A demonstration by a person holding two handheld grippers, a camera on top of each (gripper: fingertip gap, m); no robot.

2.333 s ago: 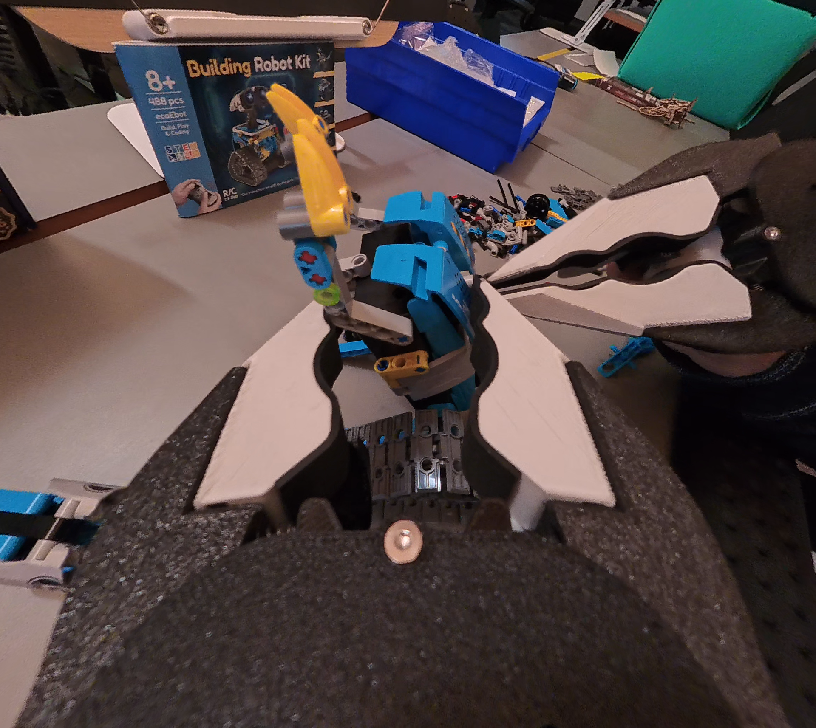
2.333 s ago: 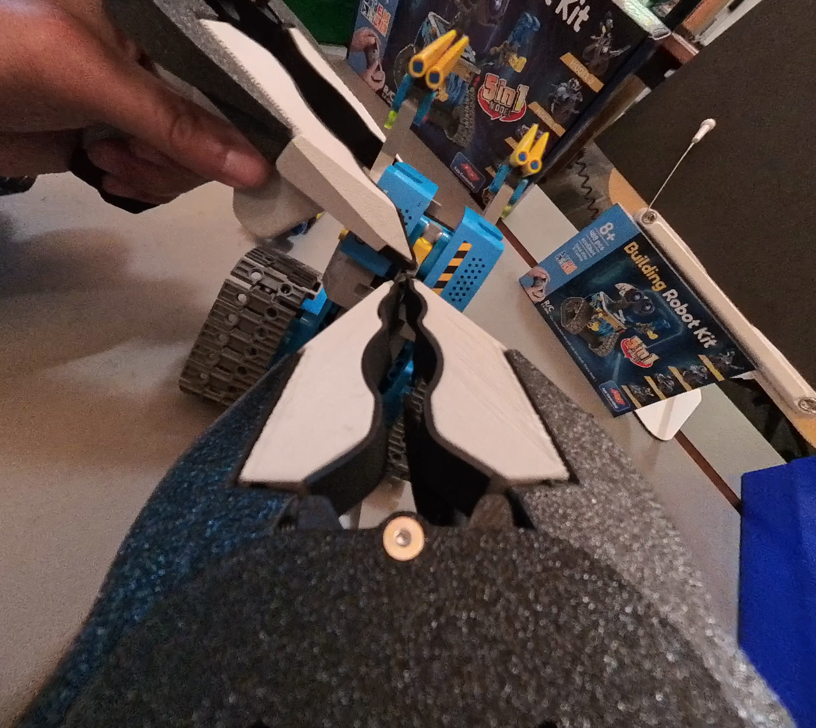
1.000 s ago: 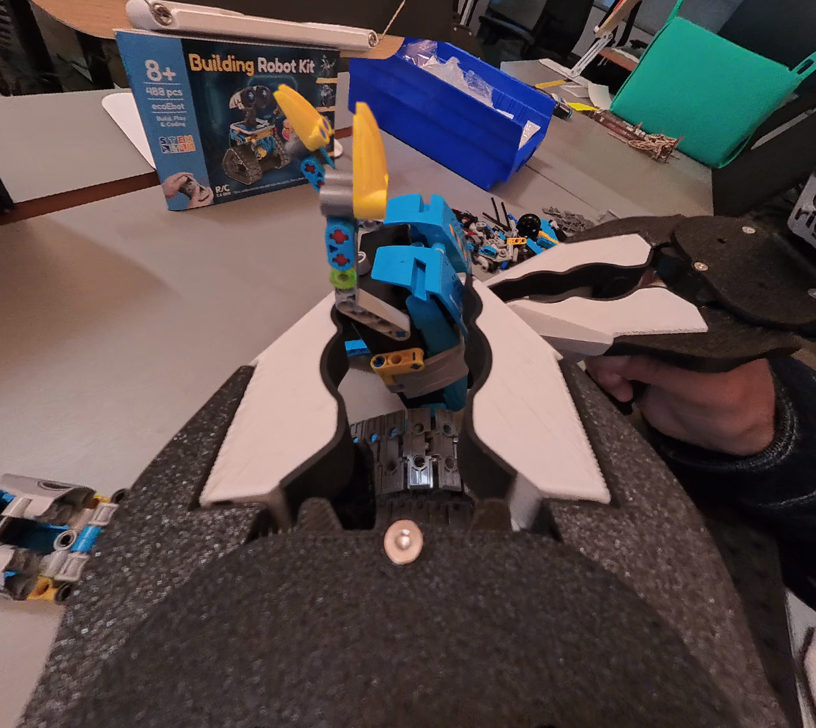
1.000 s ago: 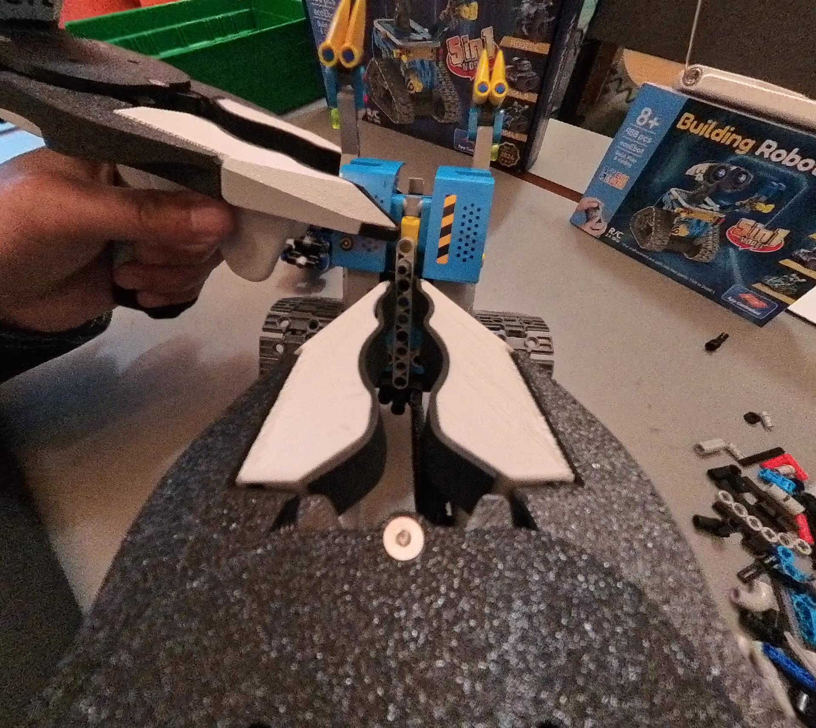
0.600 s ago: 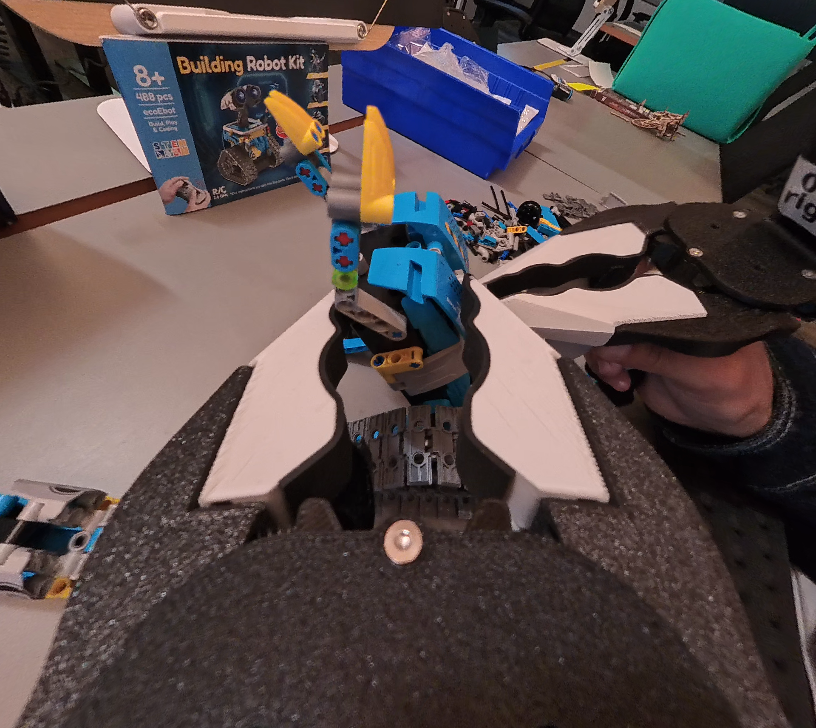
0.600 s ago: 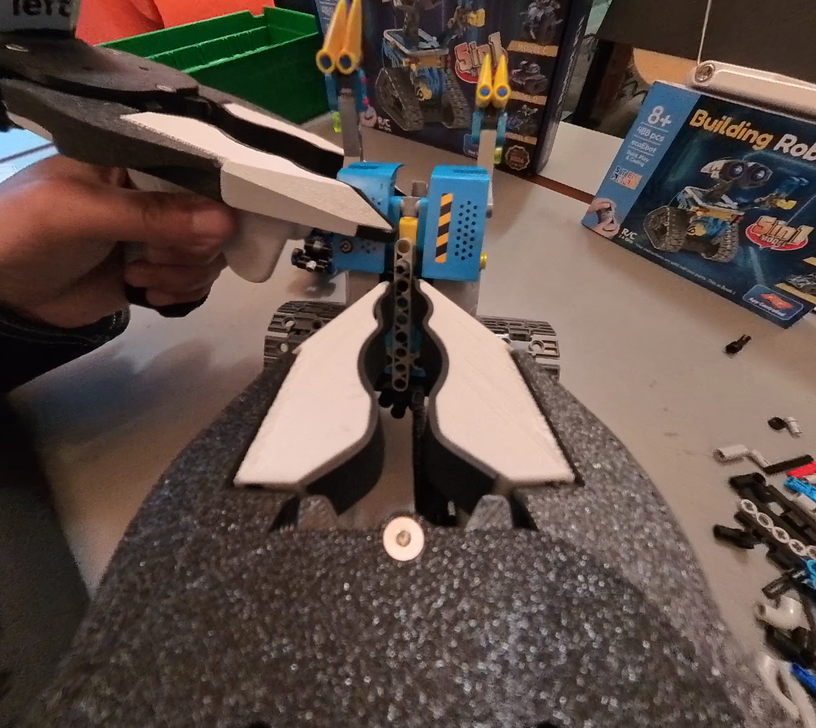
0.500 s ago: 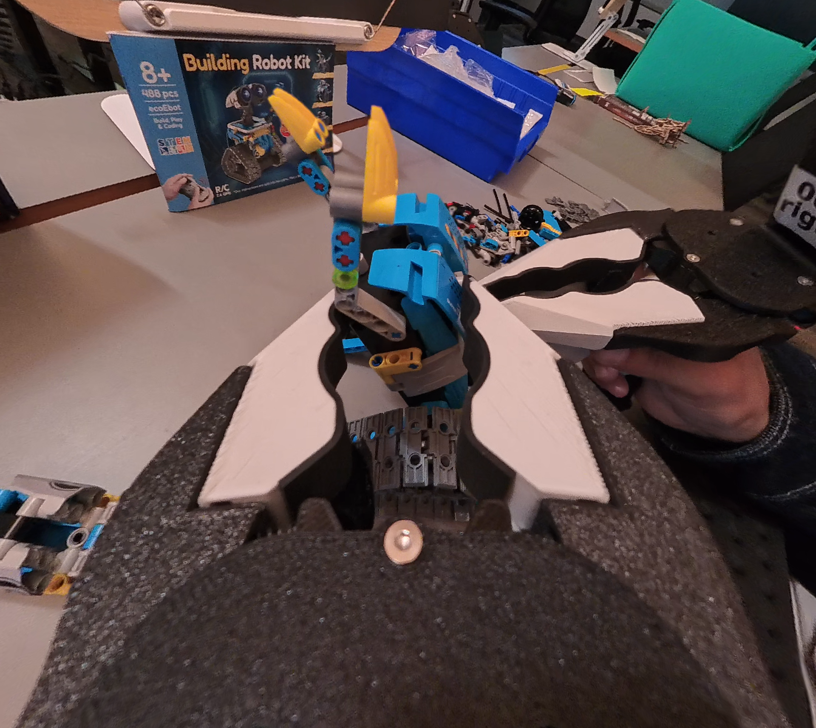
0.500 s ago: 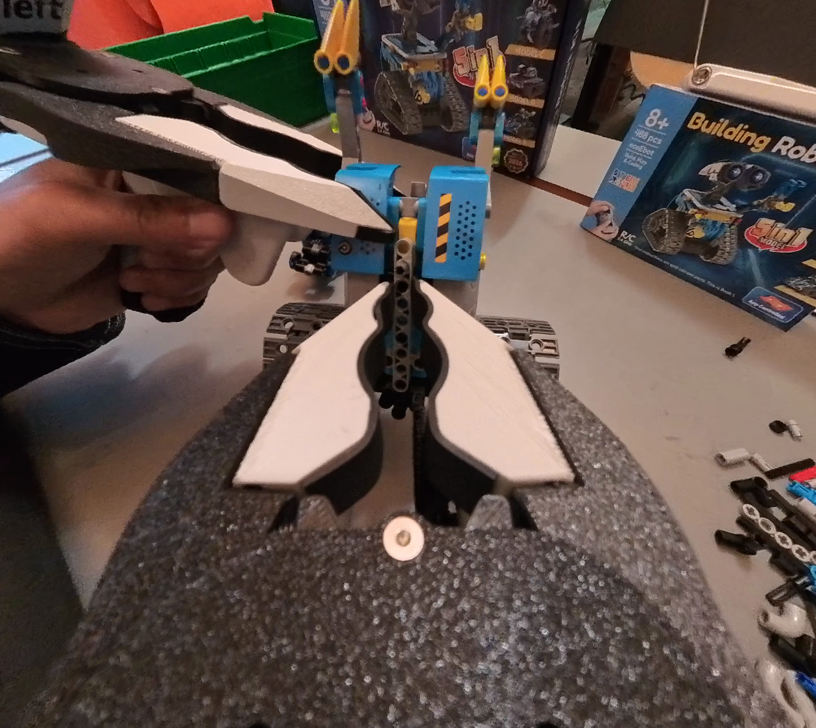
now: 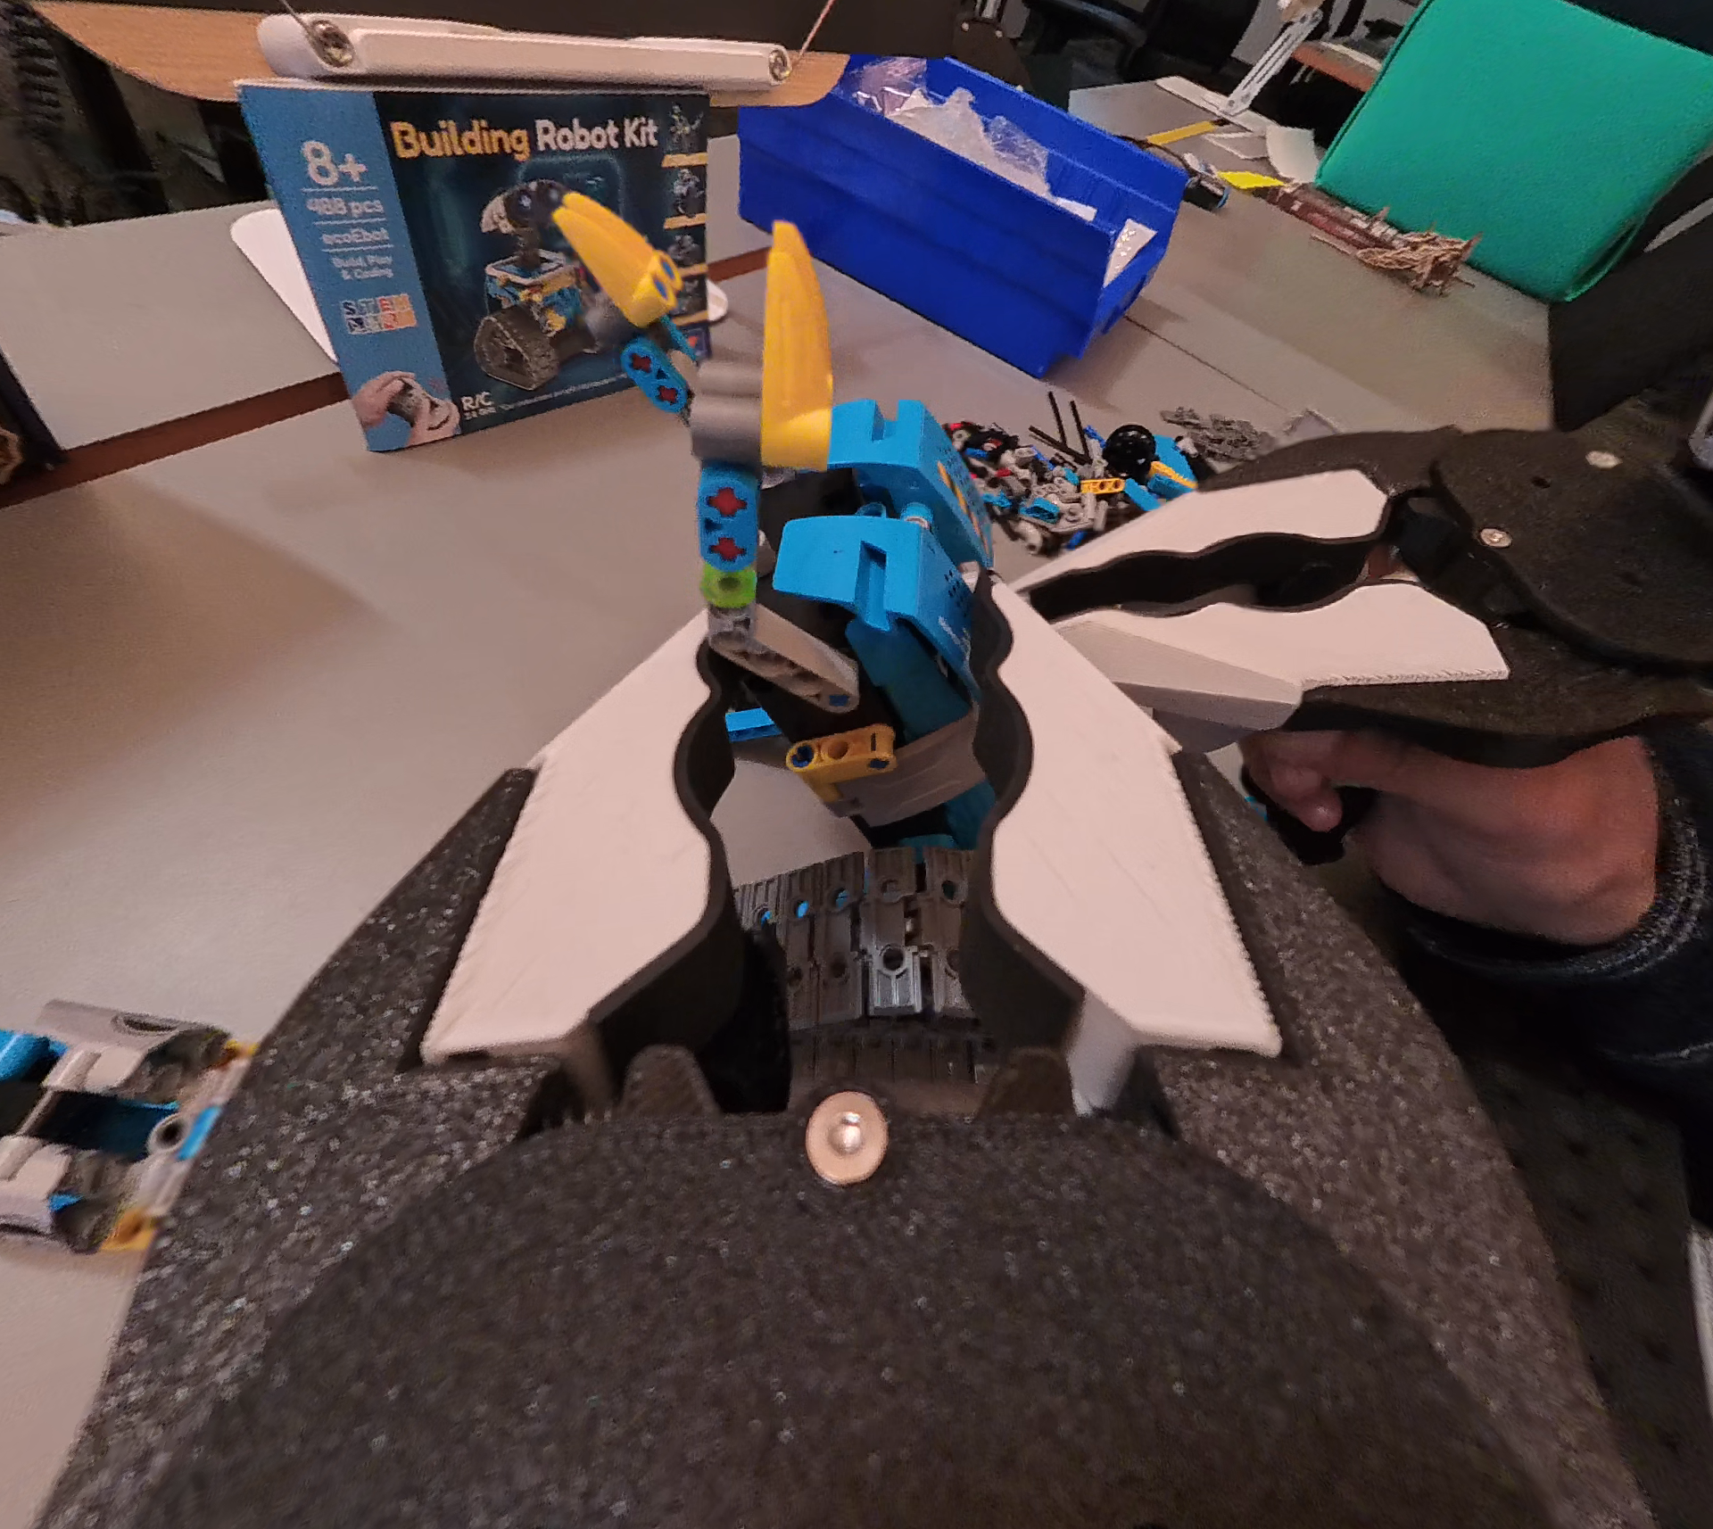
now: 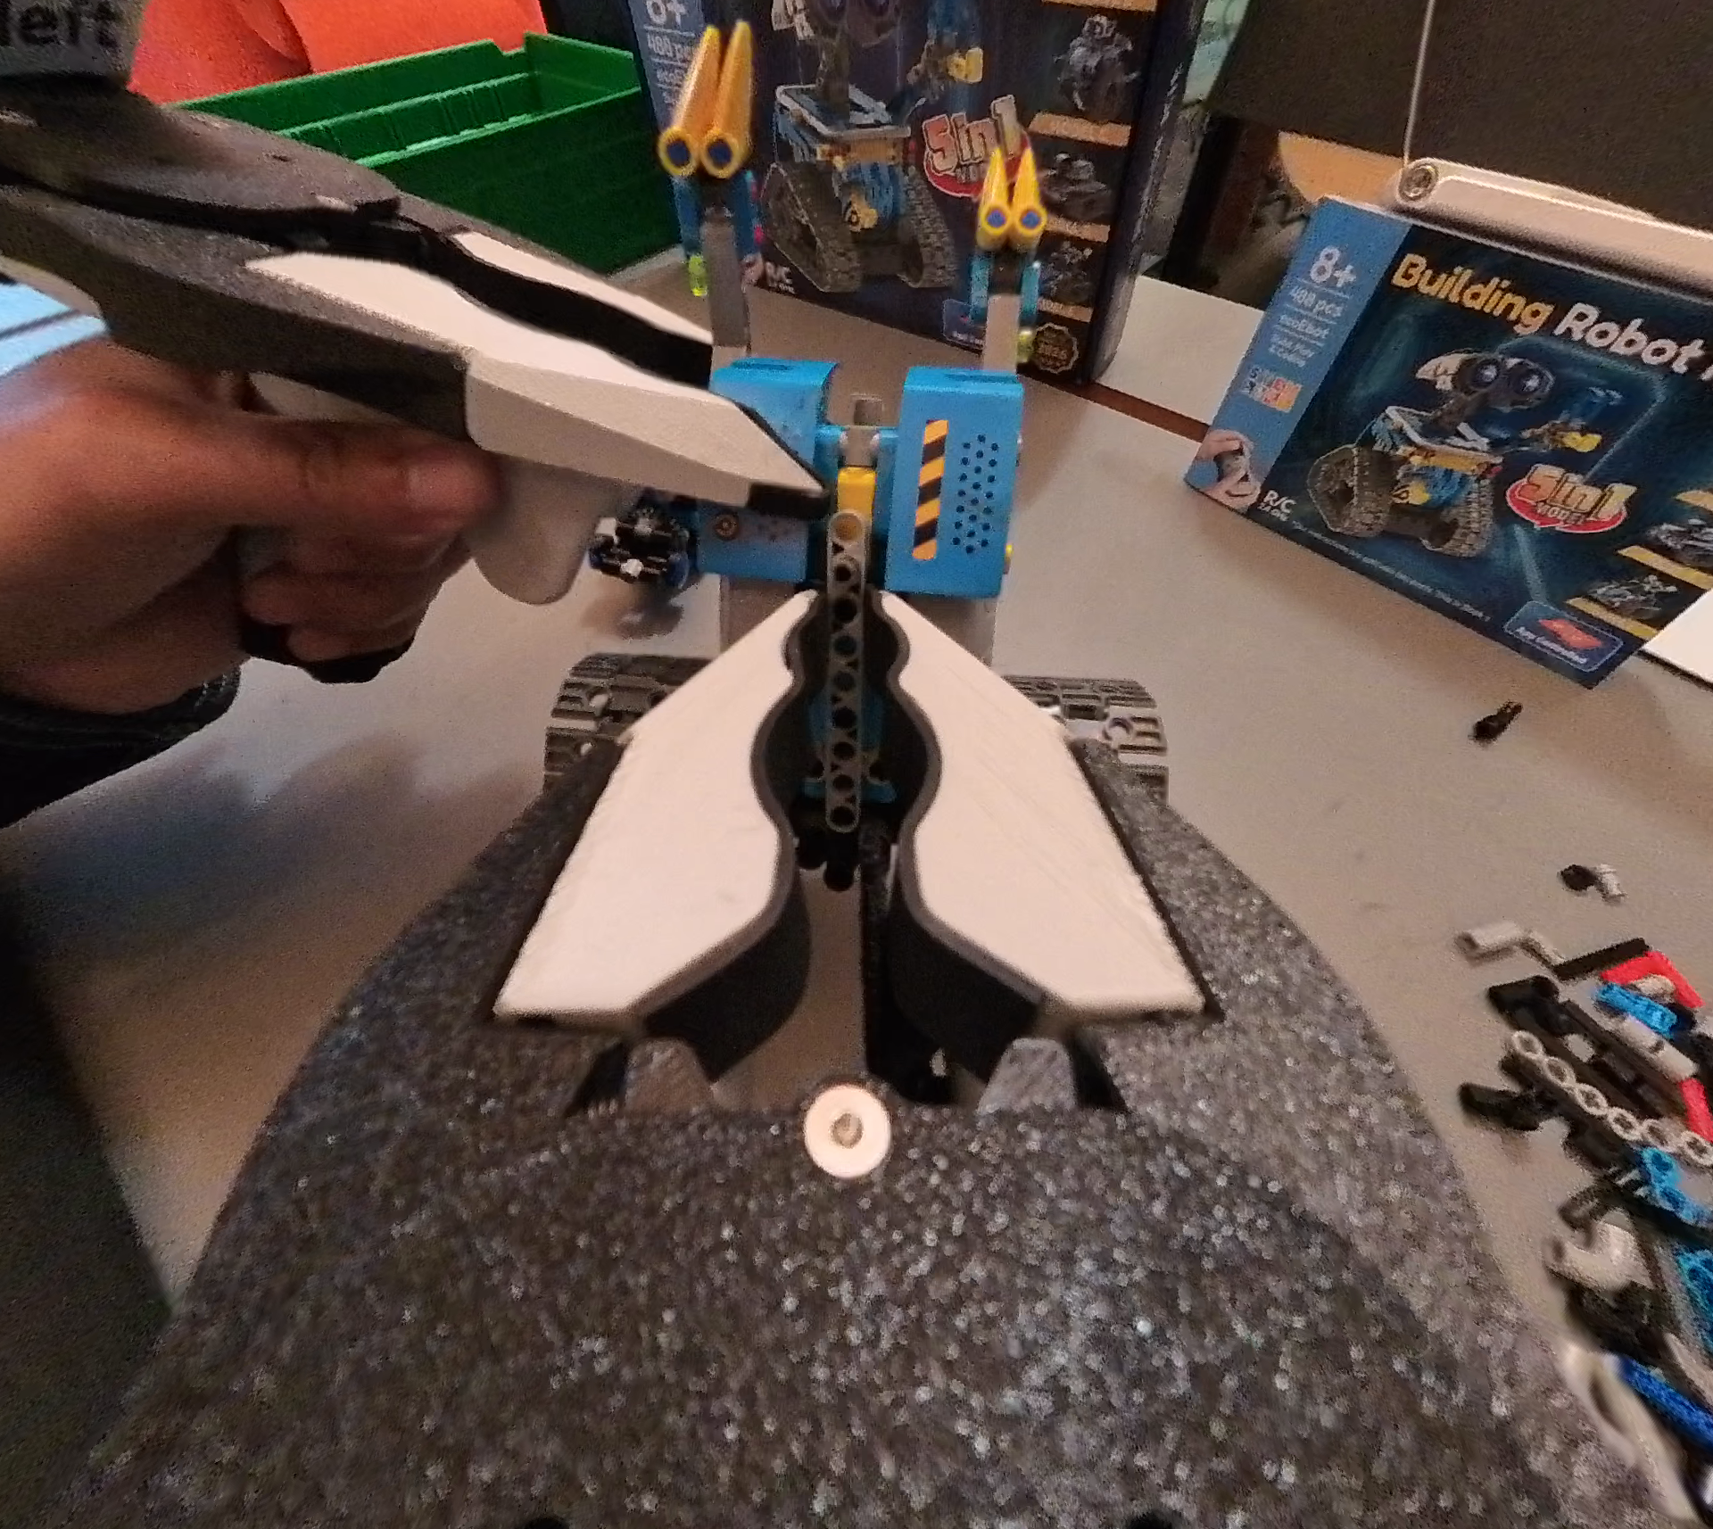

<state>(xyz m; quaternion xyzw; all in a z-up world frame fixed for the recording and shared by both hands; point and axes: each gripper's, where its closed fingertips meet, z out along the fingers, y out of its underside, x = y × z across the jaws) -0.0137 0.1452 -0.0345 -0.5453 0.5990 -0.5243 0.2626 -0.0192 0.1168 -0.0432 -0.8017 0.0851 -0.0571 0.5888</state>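
Grippers barely moved since half a second ago — your left gripper [image 9: 848, 632] still clamps the toy robot's blue body [image 9: 890, 585]; your right gripper [image 10: 848, 604] stays pinched on its grey holed beam [image 10: 845, 687].

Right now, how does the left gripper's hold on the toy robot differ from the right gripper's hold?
The left gripper spans the toy robot's wide blue body, jaws well apart; the right gripper pinches its thin grey holed beam, jaws nearly together. The left gripper reaches in from the robot's side; the right gripper meets it centred between the tracks. Both grip the same robot.
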